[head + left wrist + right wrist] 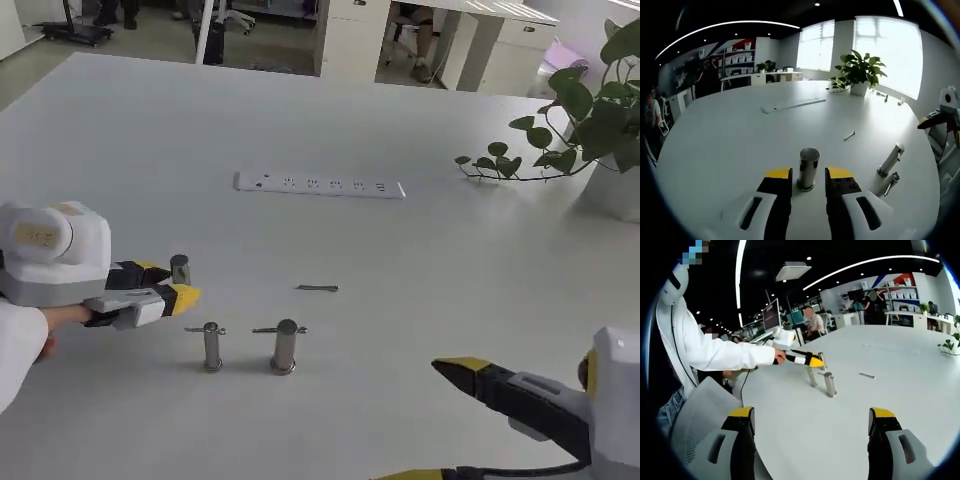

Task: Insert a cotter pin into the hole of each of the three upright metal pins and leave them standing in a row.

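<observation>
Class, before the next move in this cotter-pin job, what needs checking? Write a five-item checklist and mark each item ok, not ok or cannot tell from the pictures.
1. Third metal pin upright between the left gripper jaws: ok.
2. Left gripper clamped on that pin: not ok; a gap shows on each side.
3. That pin's hole turned towards the right gripper: cannot tell.
4. Loose cotter pin lying free on the table: ok.
5. Right gripper open and empty, ready to fetch it: ok.
</observation>
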Demonstrator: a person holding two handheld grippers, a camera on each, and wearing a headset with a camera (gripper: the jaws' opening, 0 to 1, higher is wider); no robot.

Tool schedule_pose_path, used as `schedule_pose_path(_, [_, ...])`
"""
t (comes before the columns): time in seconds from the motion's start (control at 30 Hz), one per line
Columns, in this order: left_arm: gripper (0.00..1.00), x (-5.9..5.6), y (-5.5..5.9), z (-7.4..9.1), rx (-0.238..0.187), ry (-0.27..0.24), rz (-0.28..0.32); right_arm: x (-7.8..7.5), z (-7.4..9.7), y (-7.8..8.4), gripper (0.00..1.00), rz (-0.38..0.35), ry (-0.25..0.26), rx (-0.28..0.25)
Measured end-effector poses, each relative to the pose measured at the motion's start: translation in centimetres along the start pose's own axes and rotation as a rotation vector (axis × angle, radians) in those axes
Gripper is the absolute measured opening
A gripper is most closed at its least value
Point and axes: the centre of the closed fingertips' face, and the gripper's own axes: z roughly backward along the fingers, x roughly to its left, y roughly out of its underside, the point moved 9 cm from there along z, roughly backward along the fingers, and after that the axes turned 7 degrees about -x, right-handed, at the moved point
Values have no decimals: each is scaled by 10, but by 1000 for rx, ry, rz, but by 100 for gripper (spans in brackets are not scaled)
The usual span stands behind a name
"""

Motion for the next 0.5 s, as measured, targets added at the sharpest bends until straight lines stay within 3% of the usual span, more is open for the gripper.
schedule_pose_path(0.1, [14, 2, -1, -1, -2, -4, 4, 0, 0, 1, 92, -2, 0, 4])
schedule_pose_path(0.43, [12, 4, -1, 0, 19, 23, 37, 0, 1, 0, 92, -6, 7, 11])
schedule_pose_path(0.5, [11, 5, -4, 3, 12, -8, 21, 1, 1, 0, 92, -3, 6, 13])
